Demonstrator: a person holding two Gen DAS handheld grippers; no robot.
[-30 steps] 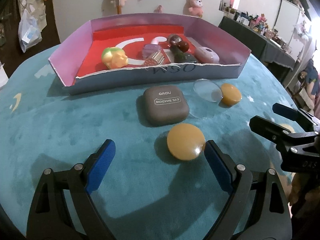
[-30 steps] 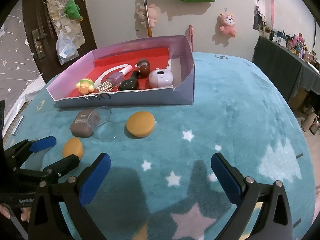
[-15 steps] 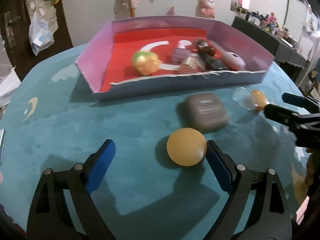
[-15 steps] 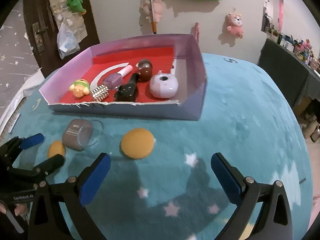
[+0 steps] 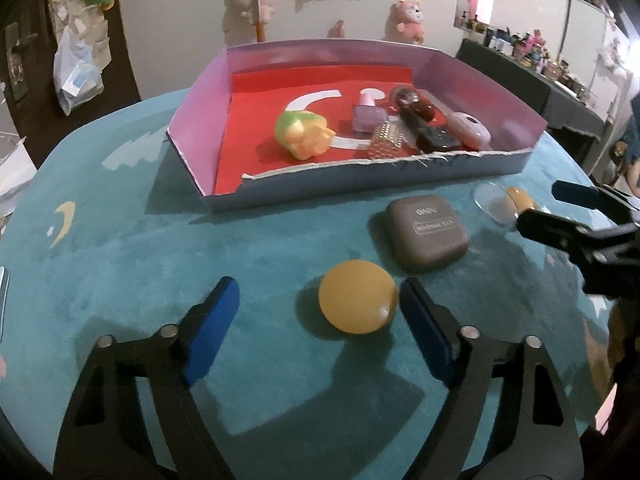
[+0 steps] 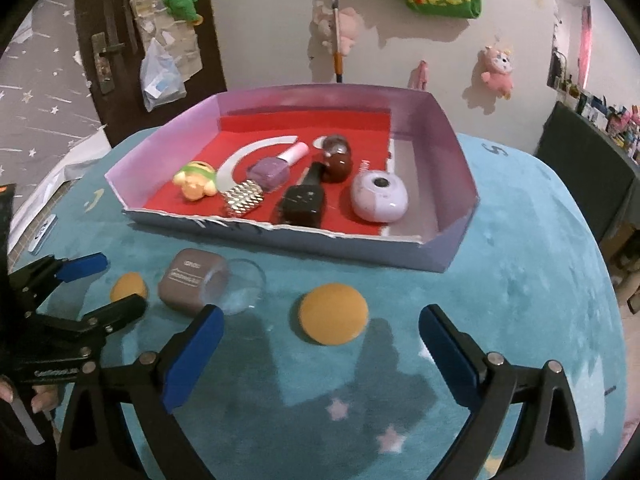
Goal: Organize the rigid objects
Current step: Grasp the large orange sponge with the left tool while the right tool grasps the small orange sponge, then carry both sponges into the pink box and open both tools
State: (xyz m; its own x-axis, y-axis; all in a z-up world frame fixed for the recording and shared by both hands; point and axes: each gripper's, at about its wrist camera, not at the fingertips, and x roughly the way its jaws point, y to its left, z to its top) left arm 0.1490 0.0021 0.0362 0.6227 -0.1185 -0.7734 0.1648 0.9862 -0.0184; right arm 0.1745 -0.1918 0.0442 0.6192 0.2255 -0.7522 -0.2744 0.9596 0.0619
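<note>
The left gripper (image 5: 318, 322) has just been closing its jaws around the near yellow disc (image 5: 359, 297), which lies on the teal tabletop (image 5: 120, 264) near its front edge. One pad sits right beside the disc and the other is clear of it, so it isn't grasped yet. A pick-up looks imminent, likely bound for the purple tray (image 5: 400, 178) at the back. The right gripper (image 6: 320, 352) hangs released above the second yellow disc (image 6: 333, 314).

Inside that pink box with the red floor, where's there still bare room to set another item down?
The box has bare floor along its far wall, behind the nail polish, and a strip by its right wall, beside the lilac case. The front middle is crowded, from the green-capped toy to that case.
</note>
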